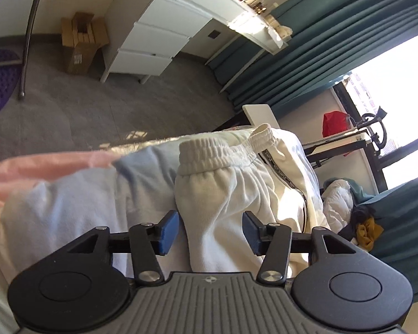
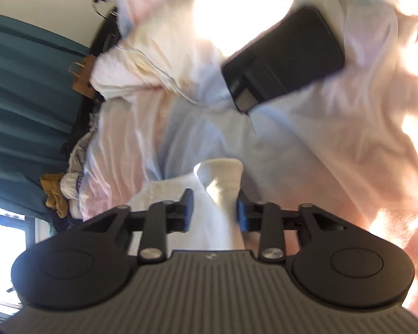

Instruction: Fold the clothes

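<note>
White sweatpants (image 1: 237, 183) with an elastic waistband and a black side stripe lie on a pastel pink and blue bed cover (image 1: 69, 194). My left gripper (image 1: 210, 231) is open, its blue pads (image 1: 168, 232) on either side of a fold of the sweatpants. In the right wrist view a ribbed white cuff (image 2: 223, 178) of the sweatpants sits between the pads of my right gripper (image 2: 216, 211), which is open around it. The view is blurred.
A black phone-like device (image 2: 284, 55) lies on the bed cover ahead of the right gripper. A white drawer unit (image 1: 153, 41), a cardboard box (image 1: 82, 41) and grey carpet lie beyond the bed. Teal curtains (image 1: 320, 41), a bright window and a clothes pile (image 1: 356, 217) are to the right.
</note>
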Motion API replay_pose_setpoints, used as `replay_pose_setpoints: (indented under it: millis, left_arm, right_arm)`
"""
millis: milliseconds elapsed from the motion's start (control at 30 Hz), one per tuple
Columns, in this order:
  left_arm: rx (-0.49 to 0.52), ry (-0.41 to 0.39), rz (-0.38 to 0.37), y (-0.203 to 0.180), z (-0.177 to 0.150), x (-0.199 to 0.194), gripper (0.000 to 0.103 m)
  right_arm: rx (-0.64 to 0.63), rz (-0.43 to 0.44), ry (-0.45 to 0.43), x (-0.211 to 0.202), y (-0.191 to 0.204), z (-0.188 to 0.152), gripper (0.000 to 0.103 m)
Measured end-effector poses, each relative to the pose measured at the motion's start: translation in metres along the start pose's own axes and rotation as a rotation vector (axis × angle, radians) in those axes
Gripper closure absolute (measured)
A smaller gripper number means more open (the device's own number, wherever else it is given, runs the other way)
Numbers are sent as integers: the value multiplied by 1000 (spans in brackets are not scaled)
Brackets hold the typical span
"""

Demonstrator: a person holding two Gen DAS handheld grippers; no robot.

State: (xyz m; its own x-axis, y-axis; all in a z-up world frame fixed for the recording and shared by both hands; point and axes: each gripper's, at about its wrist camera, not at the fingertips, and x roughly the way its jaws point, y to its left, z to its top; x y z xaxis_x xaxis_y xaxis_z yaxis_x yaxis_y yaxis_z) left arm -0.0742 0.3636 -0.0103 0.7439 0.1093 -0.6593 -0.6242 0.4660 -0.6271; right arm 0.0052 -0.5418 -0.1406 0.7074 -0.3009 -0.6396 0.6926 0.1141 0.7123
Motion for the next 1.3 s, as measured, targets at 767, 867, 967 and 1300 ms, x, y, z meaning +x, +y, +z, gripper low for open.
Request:
replay_pose_setpoints:
  millis: [767, 867, 967, 1300]
  left_arm:
    - [787, 59, -193, -211, -225, 89, 31]
    - [836, 71, -187, -218, -244, 104, 31]
    - [858, 71, -187, -220, -254, 114, 31]
    - [897, 46, -187, -214, -245, 145, 30]
  right_arm:
    - [-846, 473, 118, -49, 102, -164, 33]
    - [-906, 516, 173, -47, 106, -183, 33]
    - [-963, 555, 210, -45, 110, -200, 33]
    - [-1137, 593, 364, 20, 172, -256, 33]
